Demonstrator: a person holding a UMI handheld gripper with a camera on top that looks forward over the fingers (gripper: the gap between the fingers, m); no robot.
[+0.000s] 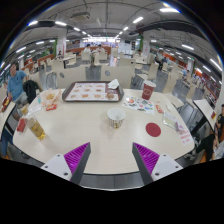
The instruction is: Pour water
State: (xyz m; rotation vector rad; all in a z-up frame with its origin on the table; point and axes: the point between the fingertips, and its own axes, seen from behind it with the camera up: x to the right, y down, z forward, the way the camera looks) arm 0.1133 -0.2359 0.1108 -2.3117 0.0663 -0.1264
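Gripper: the two-finger gripper (110, 160) hangs above the near edge of the table, fingers spread wide with nothing between them; each finger carries a magenta pad (75, 156) on its inner face.
Table: a pale beige rectangular table (90, 135) carries all the objects described below.
Cup: a small white paper cup (116, 118) stands near the table's centre, just ahead of the fingers; whether it holds water cannot be made out.
Red cup: a tall red cup (148, 90) stands near the far right corner; any print on it is unreadable.
Tray: a flat rectangular tray with a dark rim (92, 92) lies along the far edge, holding small pale items too small to identify.
Disc: a flat round red disc (153, 129) lies towards the right edge.
Packets: small yellow and red packets (36, 128) lie near the left edge, partly cut off by the lens curvature.
White card: a small white folded object (113, 85) sits beside the tray; its nature is unclear.
Person: a figure in blue (16, 80) stands beyond the left edge, only partly visible.
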